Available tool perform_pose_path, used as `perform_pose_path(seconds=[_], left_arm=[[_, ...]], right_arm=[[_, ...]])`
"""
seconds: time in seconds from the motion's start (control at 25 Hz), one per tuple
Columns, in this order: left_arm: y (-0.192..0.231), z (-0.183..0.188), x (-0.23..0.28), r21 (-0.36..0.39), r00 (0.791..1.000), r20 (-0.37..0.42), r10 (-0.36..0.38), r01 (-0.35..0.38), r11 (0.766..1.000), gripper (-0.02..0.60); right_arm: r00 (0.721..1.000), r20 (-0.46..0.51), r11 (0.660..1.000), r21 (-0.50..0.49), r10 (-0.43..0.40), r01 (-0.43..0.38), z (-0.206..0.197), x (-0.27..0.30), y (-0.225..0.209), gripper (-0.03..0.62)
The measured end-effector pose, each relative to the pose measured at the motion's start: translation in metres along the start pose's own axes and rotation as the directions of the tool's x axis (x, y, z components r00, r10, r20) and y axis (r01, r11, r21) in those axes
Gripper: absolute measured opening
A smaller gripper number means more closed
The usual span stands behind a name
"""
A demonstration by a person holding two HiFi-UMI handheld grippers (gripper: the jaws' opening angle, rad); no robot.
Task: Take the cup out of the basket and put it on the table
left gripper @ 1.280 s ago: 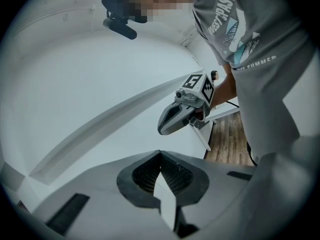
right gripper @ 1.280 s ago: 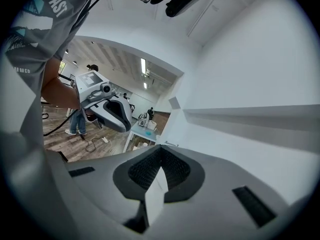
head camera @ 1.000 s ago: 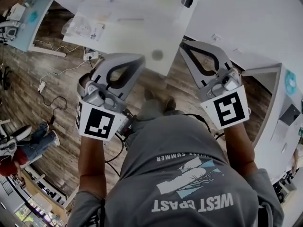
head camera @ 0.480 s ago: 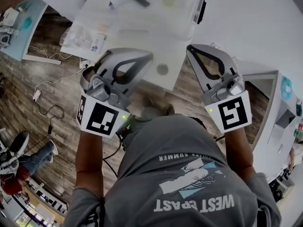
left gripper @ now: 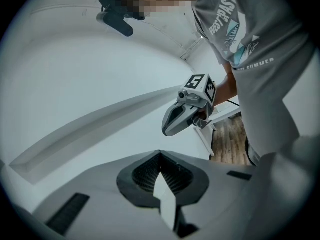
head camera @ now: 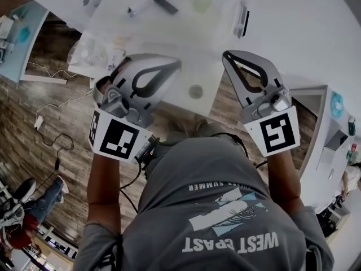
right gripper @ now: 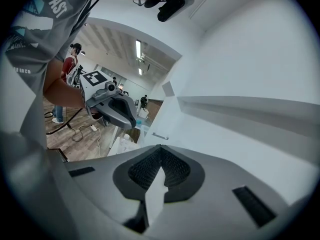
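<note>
No basket shows in any view, and I cannot pick out a cup for certain. In the head view my left gripper (head camera: 174, 66) and right gripper (head camera: 227, 56) are held side by side in front of a grey T-shirt (head camera: 217, 208), both shut and empty. Their tips point toward a white table (head camera: 186, 44). The left gripper view has its own jaws (left gripper: 160, 154) pressed together, with the right gripper (left gripper: 187, 111) beyond them. The right gripper view has its jaws (right gripper: 160, 148) meeting too, with the left gripper (right gripper: 112, 106) at its left.
Small items lie on the white table: a dark remote-like bar (head camera: 165, 5), a pale round thing (head camera: 202, 3), a dark disc (head camera: 196, 91), a plastic bag (head camera: 93, 52). Cables (head camera: 53, 123) trail over the wooden floor. A person (head camera: 22, 208) stands at the lower left.
The white table has slid lower and nearer in the head view, and both grippers sit a little higher against it. Both stay shut and empty.
</note>
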State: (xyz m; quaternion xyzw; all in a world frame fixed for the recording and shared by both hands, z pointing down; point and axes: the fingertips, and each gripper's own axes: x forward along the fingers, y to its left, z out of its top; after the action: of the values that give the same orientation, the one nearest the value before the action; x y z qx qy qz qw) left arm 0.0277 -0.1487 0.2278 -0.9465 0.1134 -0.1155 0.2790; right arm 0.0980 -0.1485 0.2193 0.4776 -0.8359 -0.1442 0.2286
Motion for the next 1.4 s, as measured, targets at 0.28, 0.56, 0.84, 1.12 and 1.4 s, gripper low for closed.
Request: perform_pose_path(seconds=[0.28,0.56,0.84,1.12,1.4], left_arm=[[0.017,-0.010,0.026,-0.003,0.999,-0.039,0.003,-0.004,1.000,0.009],[0.029,-0.008,0.063,0.009,0.994,-0.098,0.038,-0.038,0.999,0.009],[0.032,-0.012,0.085,0.033,0.986,-0.160,0.043,-0.038,0.999,0.009],[0.043,-0.033,0.083,-0.003,0.984,-0.162,0.071,-0.072,0.997,0.009],[0.056,-0.061,0.075,-0.036,0.986,-0.153,0.065,-0.072,0.997,0.009]], right_arm=[[0.999,0.018,1.000,0.009,0.026,-0.026,-0.012,0.016,-0.029,0.012],[0.994,0.061,0.995,0.004,0.095,-0.096,-0.030,0.027,-0.064,0.012],[0.982,0.081,0.986,-0.028,0.168,-0.166,-0.046,0.046,-0.086,0.012],[0.977,0.047,0.977,-0.062,0.209,-0.206,-0.057,0.085,-0.095,0.012],[0.974,-0.038,0.971,-0.079,0.224,-0.226,-0.074,0.134,-0.106,0.012]])
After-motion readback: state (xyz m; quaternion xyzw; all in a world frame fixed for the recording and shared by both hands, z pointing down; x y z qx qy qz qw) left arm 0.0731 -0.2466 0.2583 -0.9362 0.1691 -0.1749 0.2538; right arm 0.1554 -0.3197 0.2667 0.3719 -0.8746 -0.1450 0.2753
